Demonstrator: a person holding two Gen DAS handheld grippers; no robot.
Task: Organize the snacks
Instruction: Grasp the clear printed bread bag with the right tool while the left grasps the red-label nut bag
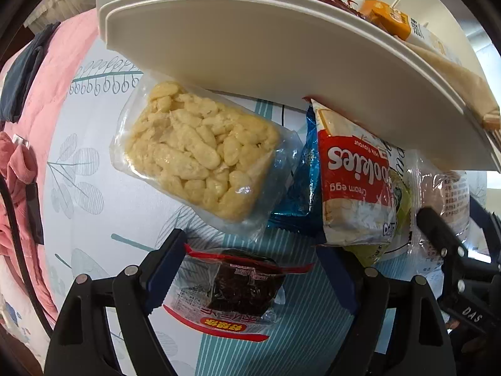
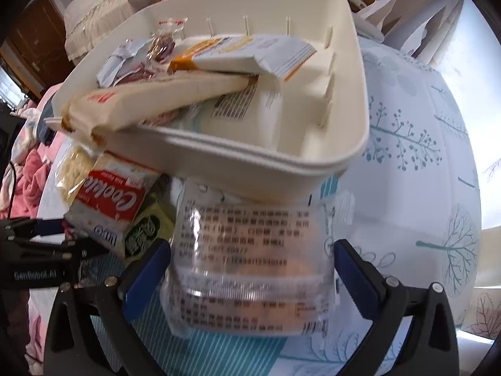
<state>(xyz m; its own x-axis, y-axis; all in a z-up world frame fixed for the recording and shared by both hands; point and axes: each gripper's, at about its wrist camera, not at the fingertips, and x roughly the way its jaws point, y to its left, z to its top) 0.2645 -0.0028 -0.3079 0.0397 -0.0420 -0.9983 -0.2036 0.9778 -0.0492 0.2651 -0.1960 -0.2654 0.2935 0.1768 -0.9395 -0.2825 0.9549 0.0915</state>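
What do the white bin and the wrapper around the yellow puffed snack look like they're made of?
White bin: apparently moulded plastic with a matte, smooth finish, judging by its uniform cream walls, rounded corners and stepped rim. Yellow puffed snack wrapper: thin clear plastic film, glossy, since the pieces show through and the edges crinkle with glare.

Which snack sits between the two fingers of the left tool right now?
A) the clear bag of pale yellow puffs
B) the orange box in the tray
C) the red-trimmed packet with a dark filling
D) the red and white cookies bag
C: in the left wrist view the red-trimmed packet lies on the tablecloth between the open fingers of the left tool, while the puffs bag and cookies bag lie farther ahead.
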